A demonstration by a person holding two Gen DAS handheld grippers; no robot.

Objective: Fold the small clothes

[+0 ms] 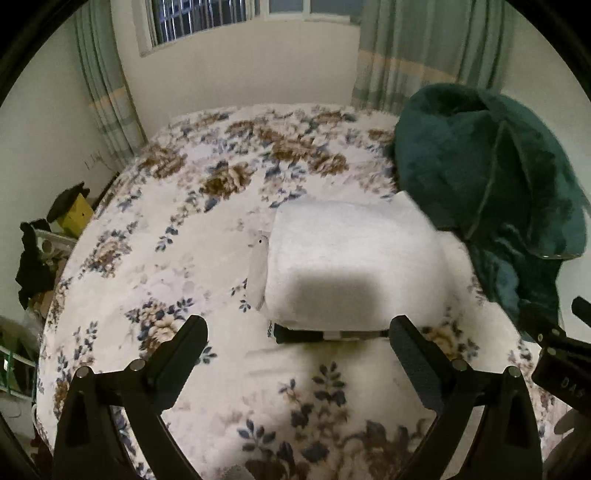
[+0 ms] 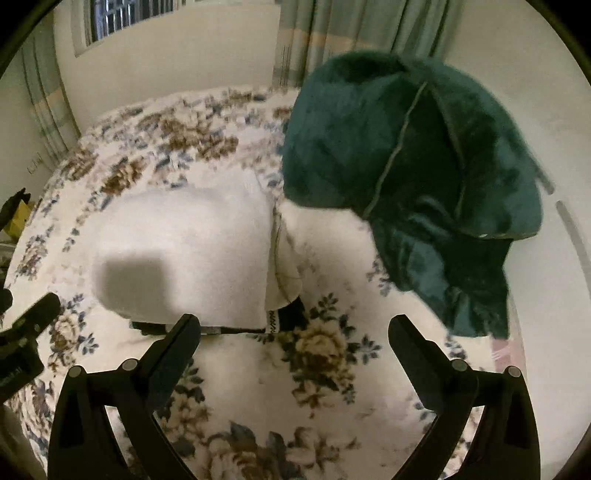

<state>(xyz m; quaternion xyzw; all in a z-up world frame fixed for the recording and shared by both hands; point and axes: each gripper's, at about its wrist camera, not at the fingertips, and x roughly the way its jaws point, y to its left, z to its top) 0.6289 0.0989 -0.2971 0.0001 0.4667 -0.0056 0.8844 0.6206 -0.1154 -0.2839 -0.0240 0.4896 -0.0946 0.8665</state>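
White folded garment, a small soft piece with a dark patterned band along its near hem, lies flat on the bed toward the right side, roughly midway between the near edge and the far edge. Its folded bulk reads as a neat rectangle, with a thinner white layer sticking out at its right side in the right wrist view; whether that layer belongs to the same garment is hard to tell through the blur. A dark green plush blanket is heaped just beyond and to the right of it, along the bed's right edge, its lower folds close to the garment's far right corner. The left tool hovers just short of the garment's near hem, its two fingers spread wide apart and gripping nothing. The right tool sits beside it over the floral bedspread, fingers likewise wide apart and empty, its left finger in front of the dark band in this view. Each tool shows at the edge of the other's view. Green curtains and a barred window stand behind the bed's far edge.
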